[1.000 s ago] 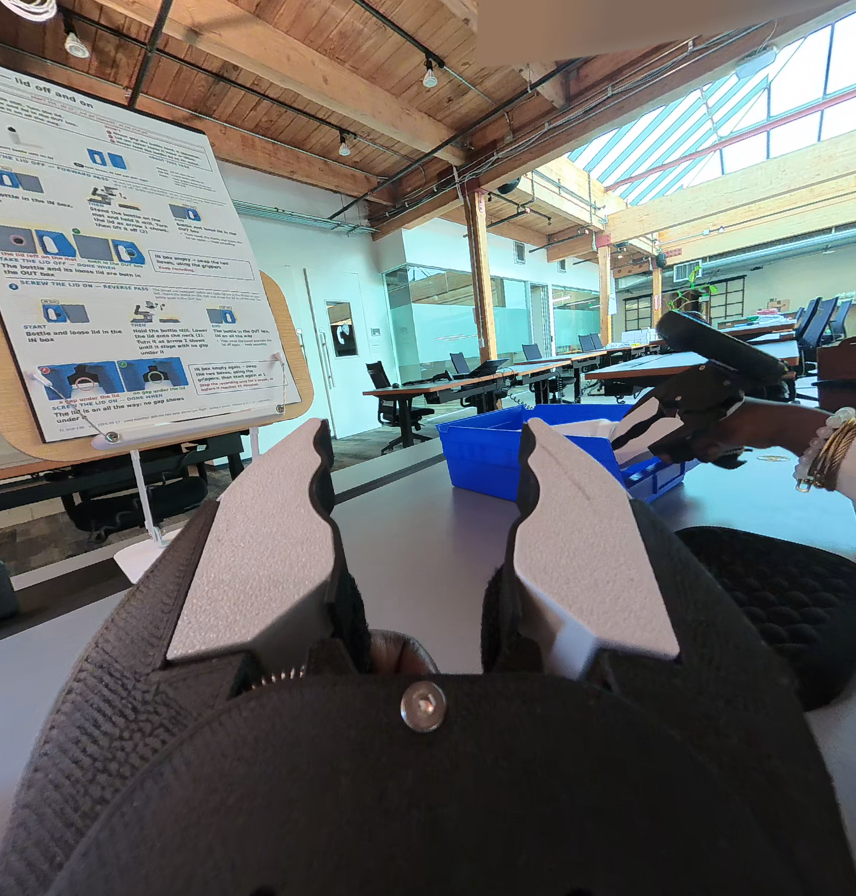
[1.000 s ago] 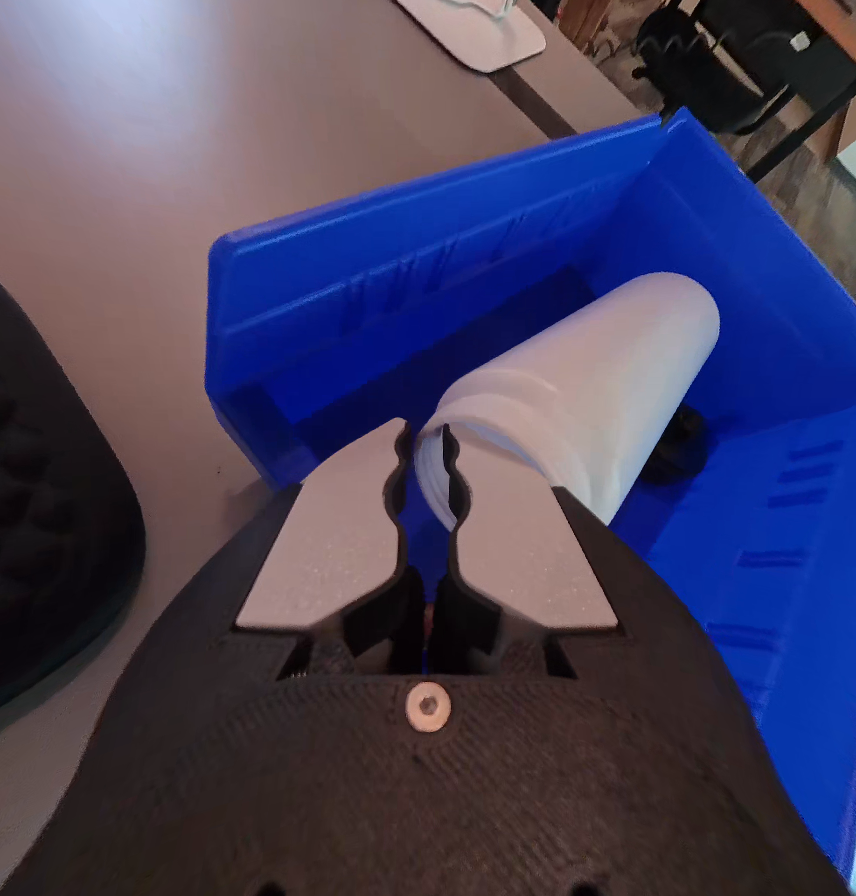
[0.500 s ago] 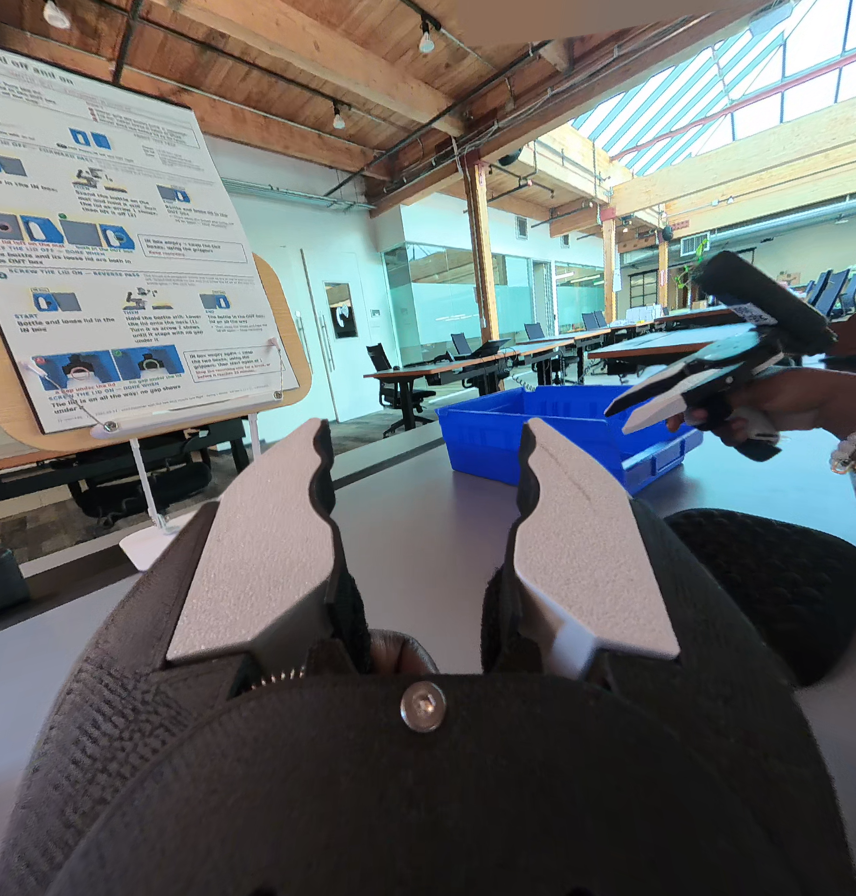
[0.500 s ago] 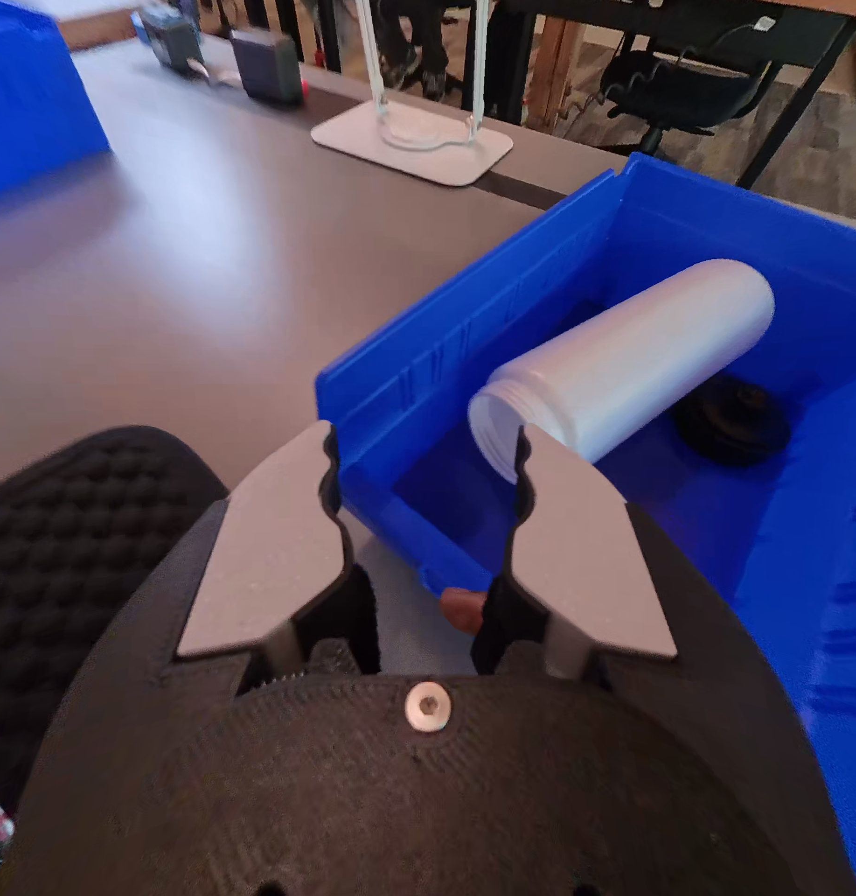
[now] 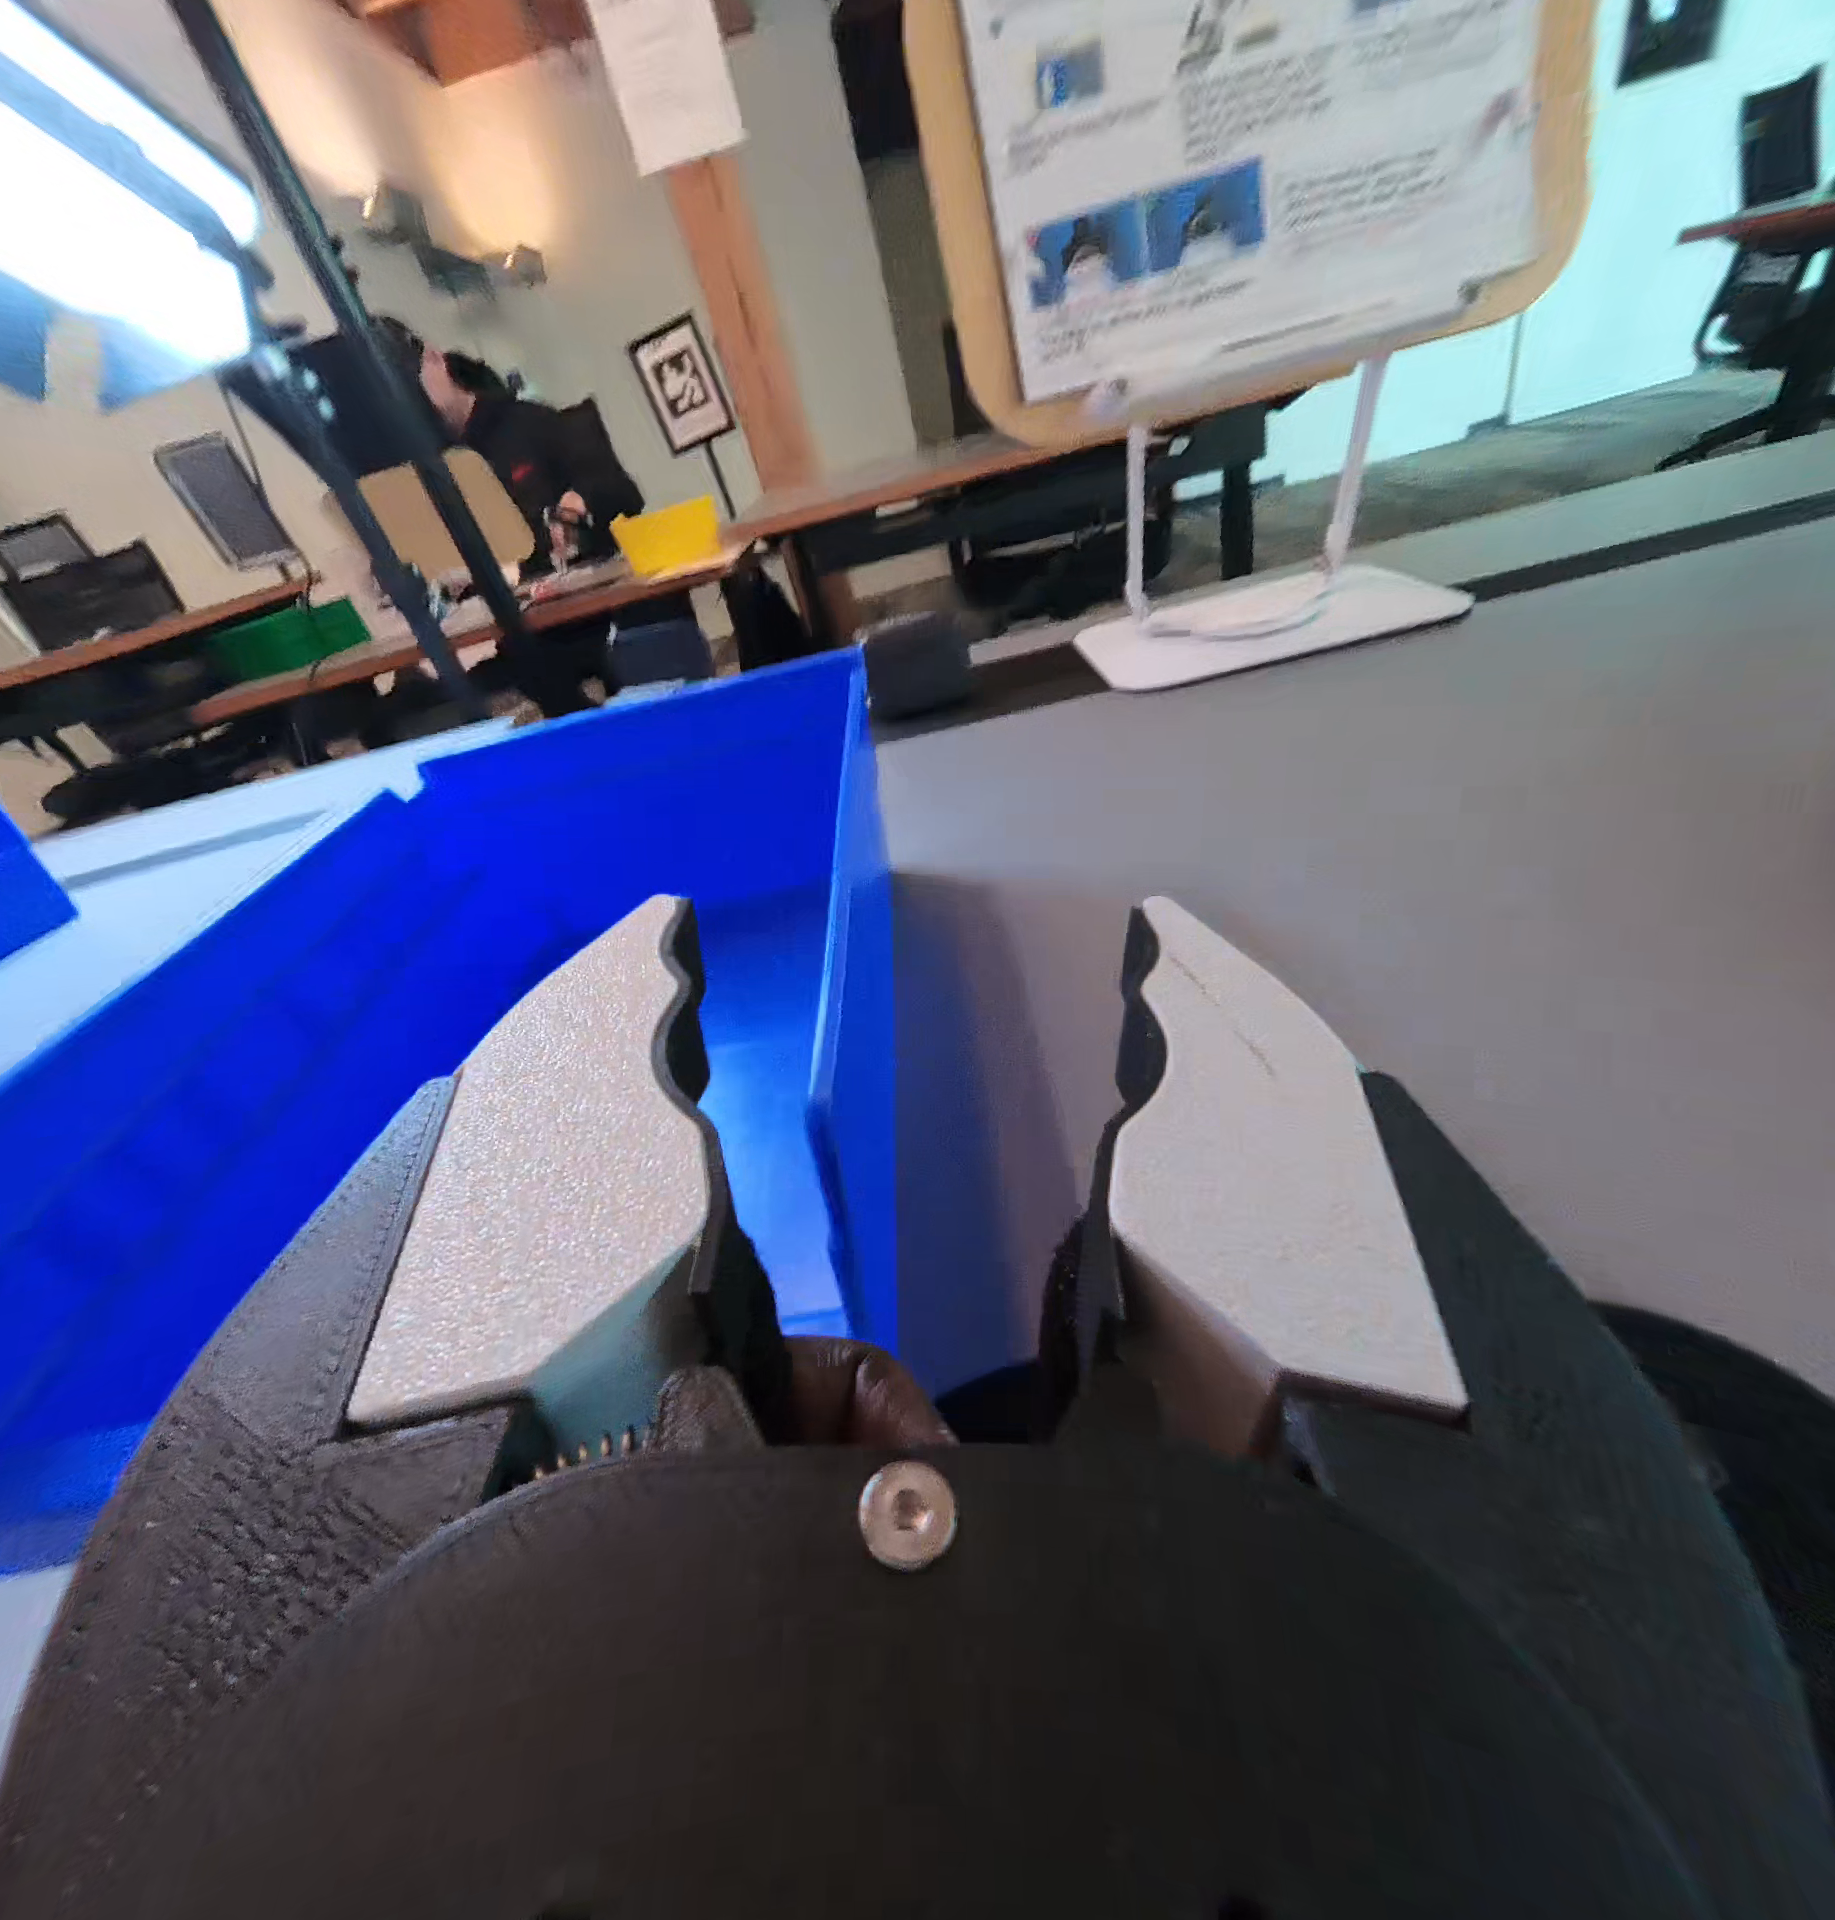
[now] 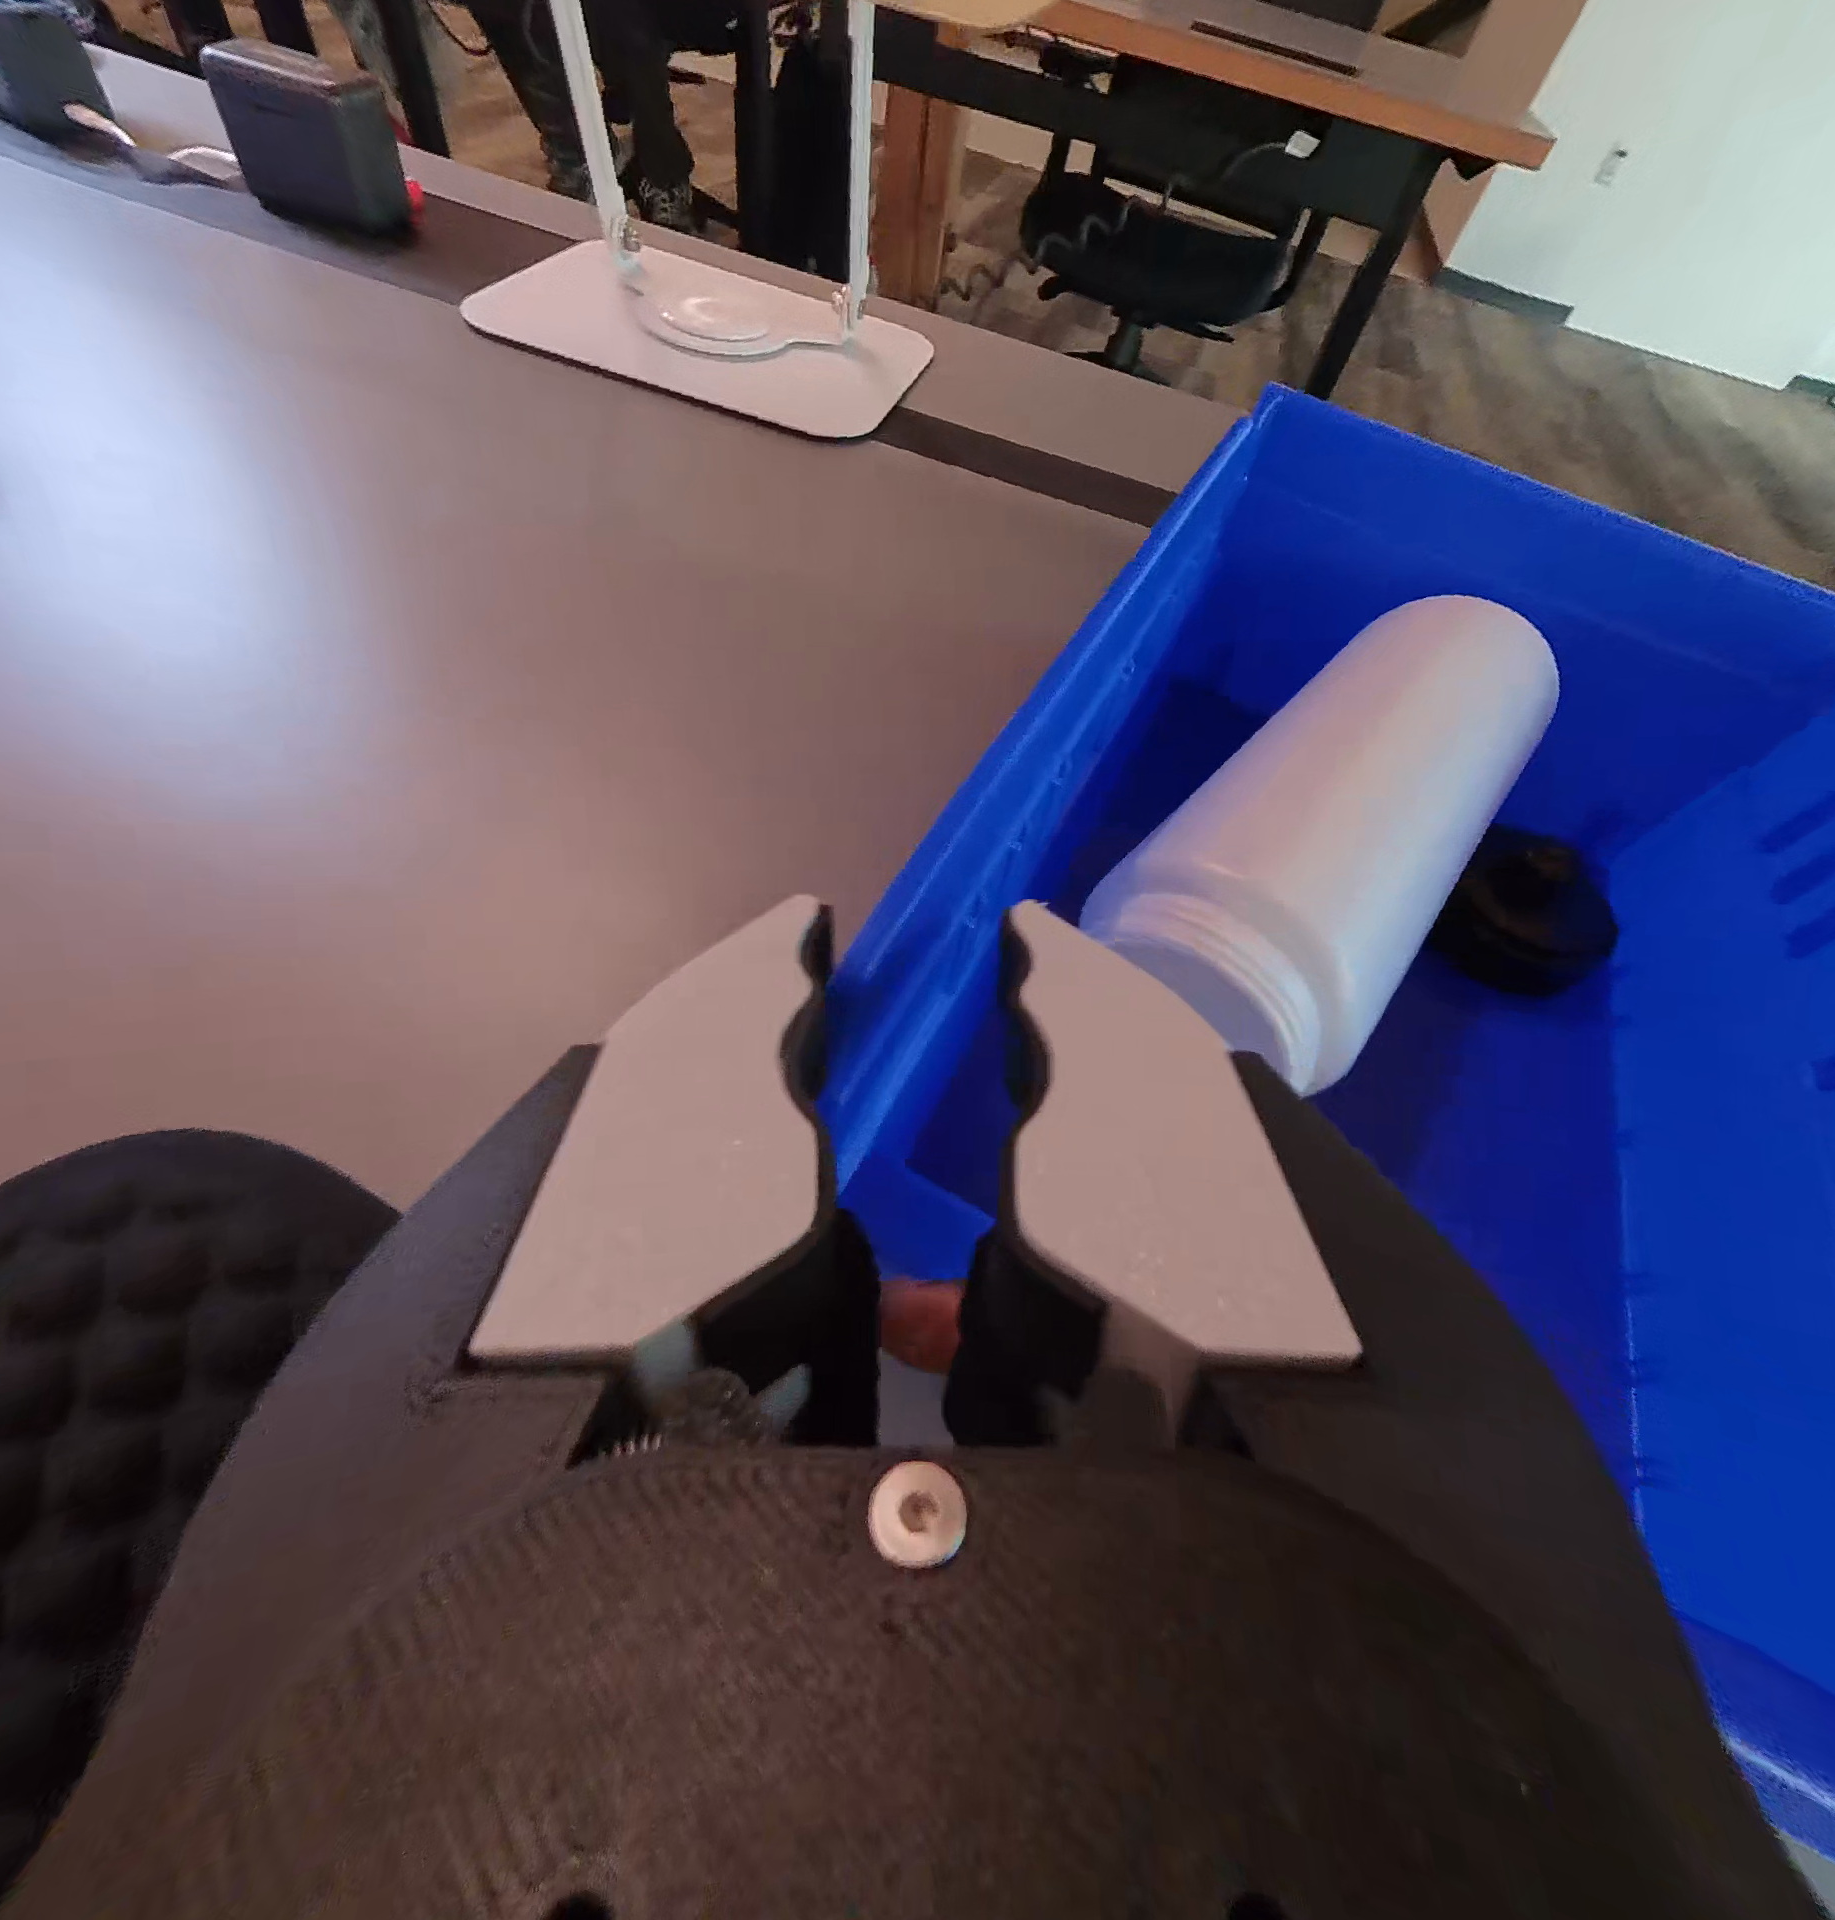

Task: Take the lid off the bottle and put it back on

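The left tool [image 5: 908, 940] was spread wide with nothing in it, hanging over the near corner of an empty blue bin [image 5: 477, 883] on the grey surface [image 5: 1412, 883]. One finger was above the bin's inside, the other out over the bare surface, so the bin wall ran right up between them.

The right tool [image 6: 913, 925] had its fingers only partly apart, also gripping nothing, straddling the corner wall of a second blue bin [image 6: 1152, 644]. In there the white bottle [image 6: 1339, 831] lay on its side, threaded mouth open and pointing toward the tool, just past the tip of one finger. The black lid [image 6: 1526, 920] sat loose on the bin floor right beside the bottle, partly hidden behind it.

A white stand base [image 6: 705, 332] sat at the far edge of the surface, and a black textured mat [image 6: 113, 1351] at the near edge.
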Tool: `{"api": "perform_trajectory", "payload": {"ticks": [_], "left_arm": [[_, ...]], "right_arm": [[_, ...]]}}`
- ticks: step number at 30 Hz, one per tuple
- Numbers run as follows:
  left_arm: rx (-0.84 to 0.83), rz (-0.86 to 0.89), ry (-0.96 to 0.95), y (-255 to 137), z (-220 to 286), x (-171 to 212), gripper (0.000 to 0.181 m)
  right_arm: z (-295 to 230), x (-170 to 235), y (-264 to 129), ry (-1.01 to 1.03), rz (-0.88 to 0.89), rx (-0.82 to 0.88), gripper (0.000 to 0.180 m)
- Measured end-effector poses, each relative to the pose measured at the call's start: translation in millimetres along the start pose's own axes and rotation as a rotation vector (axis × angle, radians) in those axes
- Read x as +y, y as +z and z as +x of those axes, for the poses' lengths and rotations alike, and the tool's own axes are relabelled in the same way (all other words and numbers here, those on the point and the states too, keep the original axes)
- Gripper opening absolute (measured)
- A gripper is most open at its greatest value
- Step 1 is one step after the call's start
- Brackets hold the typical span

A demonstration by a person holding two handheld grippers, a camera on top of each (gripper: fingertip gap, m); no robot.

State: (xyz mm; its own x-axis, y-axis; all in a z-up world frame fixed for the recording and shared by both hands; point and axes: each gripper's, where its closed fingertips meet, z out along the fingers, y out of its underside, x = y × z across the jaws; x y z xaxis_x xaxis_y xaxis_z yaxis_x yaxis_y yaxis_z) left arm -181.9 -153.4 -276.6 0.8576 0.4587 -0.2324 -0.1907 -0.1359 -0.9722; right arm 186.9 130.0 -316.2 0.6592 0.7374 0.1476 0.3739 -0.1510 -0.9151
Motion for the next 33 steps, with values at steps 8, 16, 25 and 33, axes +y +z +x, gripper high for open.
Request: {"api": "perform_trajectory", "payload": {"ticks": [8, 16, 25, 33], "left_arm": [[0.065, 0.208, 0.141, -5.0, 49.8, -19.5, 0.067], [0.152, 0.137, 0.315, 3.2, 80.4, -7.0, 0.066], [0.323, 0.125, 0.079, 2.5, 105.0, -22.1, 0.066], [0.514, 0.116, -0.274, 7.8, 135.8, -41.5, 0.066]], "right_arm": [[-33.3, -11.7, 17.2, -0.061, 0.020, 0.006, 0.023], [-97.1, -26.3, 28.0, -0.144, 0.028, -0.107, 0.026], [-193.9, -45.7, 33.7, -0.186, 0.107, -0.304, 0.031], [-284.9, -53.6, 26.0, -0.301, 0.167, -0.570, 0.056]]}}
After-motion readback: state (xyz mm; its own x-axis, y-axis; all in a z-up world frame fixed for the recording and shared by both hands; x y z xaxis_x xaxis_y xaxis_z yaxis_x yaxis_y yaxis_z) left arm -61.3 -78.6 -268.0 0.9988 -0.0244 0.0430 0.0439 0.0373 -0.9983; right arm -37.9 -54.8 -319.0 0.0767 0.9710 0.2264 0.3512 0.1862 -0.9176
